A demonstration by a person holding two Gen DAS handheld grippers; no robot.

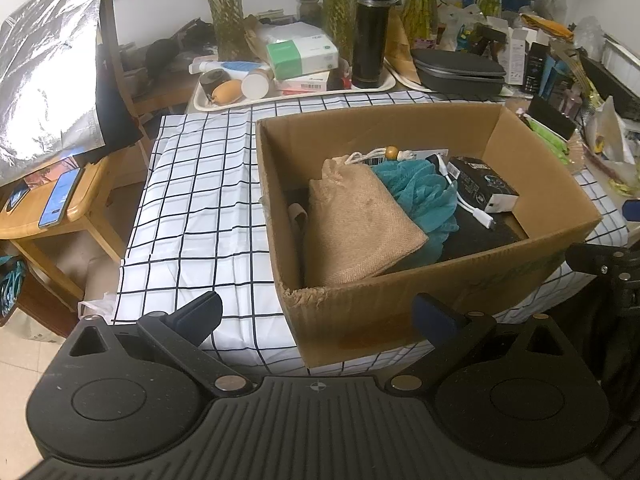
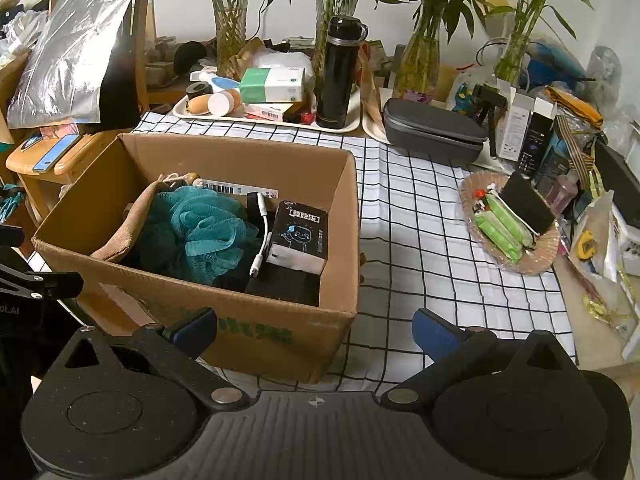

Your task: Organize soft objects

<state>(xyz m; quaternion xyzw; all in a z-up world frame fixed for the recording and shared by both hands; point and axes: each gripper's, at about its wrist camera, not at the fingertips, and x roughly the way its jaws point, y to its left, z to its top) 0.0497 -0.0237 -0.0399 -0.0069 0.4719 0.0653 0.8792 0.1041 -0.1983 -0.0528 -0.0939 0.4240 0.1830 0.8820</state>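
Now both claws hang wide open and empty, left claw [image 1: 316, 316] and right claw [image 2: 314, 330], short of the cardboard box [image 1: 400, 320]. Burlap pouch [image 1: 356, 220] and teal bath pouf [image 2: 200, 232] sit inside (cable [image 2: 262, 236] draped close); a careless grab could snag it.

Both wrist views look down, near, sharing the cardboard box [image 1: 400, 312] [image 2: 248, 332].

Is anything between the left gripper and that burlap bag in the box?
Only the cardboard box's near wall. The left gripper sits open, low in front of it, and the burlap bag lies on top inside, uncovered, so nothing visible blocks it from above.
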